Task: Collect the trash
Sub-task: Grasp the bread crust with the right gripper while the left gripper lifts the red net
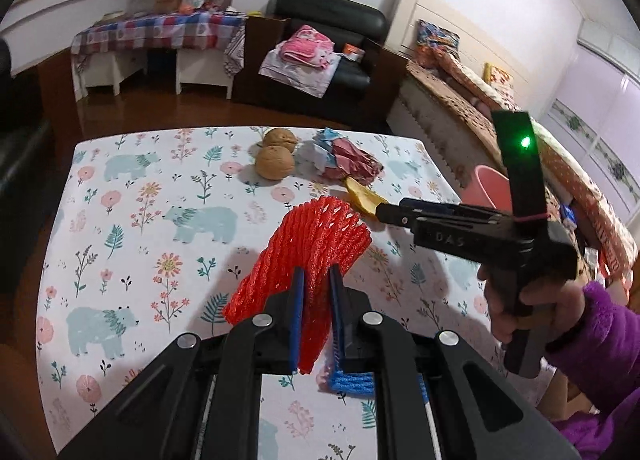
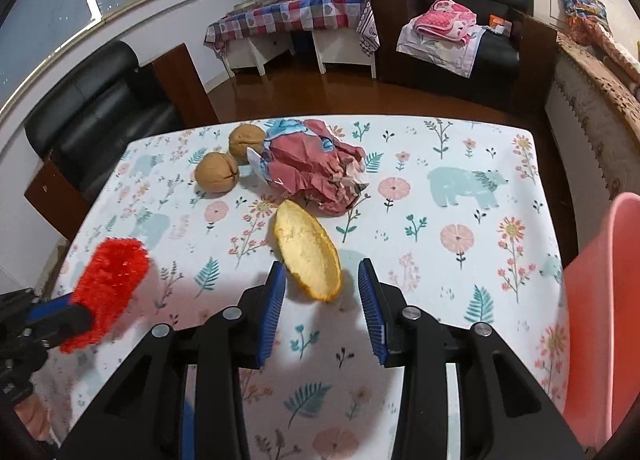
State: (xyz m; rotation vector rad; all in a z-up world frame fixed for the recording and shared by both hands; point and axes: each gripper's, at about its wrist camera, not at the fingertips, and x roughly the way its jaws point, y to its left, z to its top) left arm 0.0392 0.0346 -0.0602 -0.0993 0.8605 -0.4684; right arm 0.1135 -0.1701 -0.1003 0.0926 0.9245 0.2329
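Left gripper (image 1: 318, 280) clamped on a red foam fruit net (image 1: 316, 248); right gripper (image 2: 322, 280) with its jaws apart around the near end of a citrus peel (image 2: 306, 252).

The left gripper's blue pads (image 1: 298, 300) pinch the red net, which stands up above the floral, bear-printed tablecloth (image 1: 140, 220). The right gripper's pads (image 2: 276, 292) sit on either side of the peel's near tip without pressing on it; the peel lies flat on the cloth. Just beyond the peel lies a crumpled red and blue paper wrapper (image 2: 316, 168), and beside that, to the left, two walnuts (image 2: 228, 160) touch each other. A pink bin (image 2: 604, 308) stands off the table's right edge. A purple fleece sleeve (image 1: 592, 336) covers the arm holding the right gripper.
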